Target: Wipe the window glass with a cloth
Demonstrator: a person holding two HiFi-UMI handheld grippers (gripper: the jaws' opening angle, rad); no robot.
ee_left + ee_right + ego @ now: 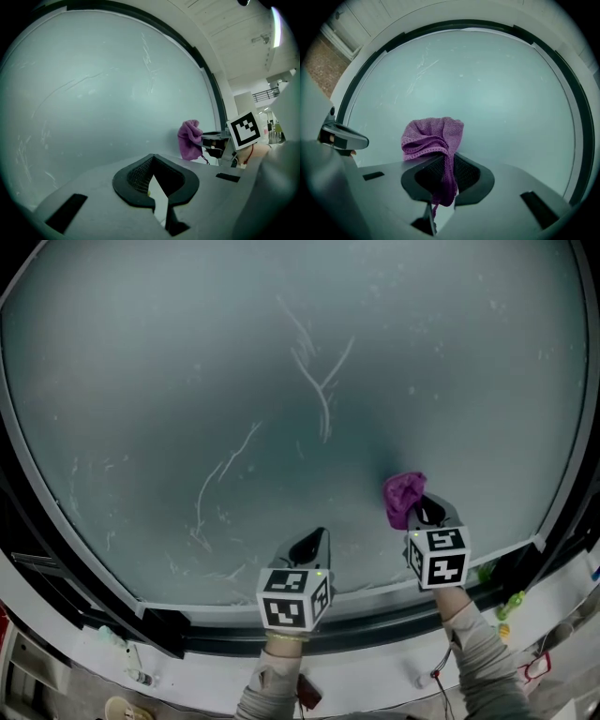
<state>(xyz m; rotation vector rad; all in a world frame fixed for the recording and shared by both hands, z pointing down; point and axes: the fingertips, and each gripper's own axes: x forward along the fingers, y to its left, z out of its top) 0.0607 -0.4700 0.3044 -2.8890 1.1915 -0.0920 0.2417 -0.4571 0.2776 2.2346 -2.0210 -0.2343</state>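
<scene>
A big pane of frosted window glass (281,390) fills the head view, marked with thin white streaks (319,381). My right gripper (424,513) is shut on a purple cloth (403,496), whose bunched end sticks out past the jaws close to the lower right of the glass. In the right gripper view the cloth (433,138) hangs down between the jaws. My left gripper (312,545) hovers near the bottom of the pane, jaws shut with nothing between them. The left gripper view shows the cloth (189,140) and the right gripper (215,140) off to its right.
A dark frame (234,629) and white sill (375,667) run under the glass. Small items lie on the sill at the right, among them a green one (511,604). More streaks (220,474) mark the pane's lower left.
</scene>
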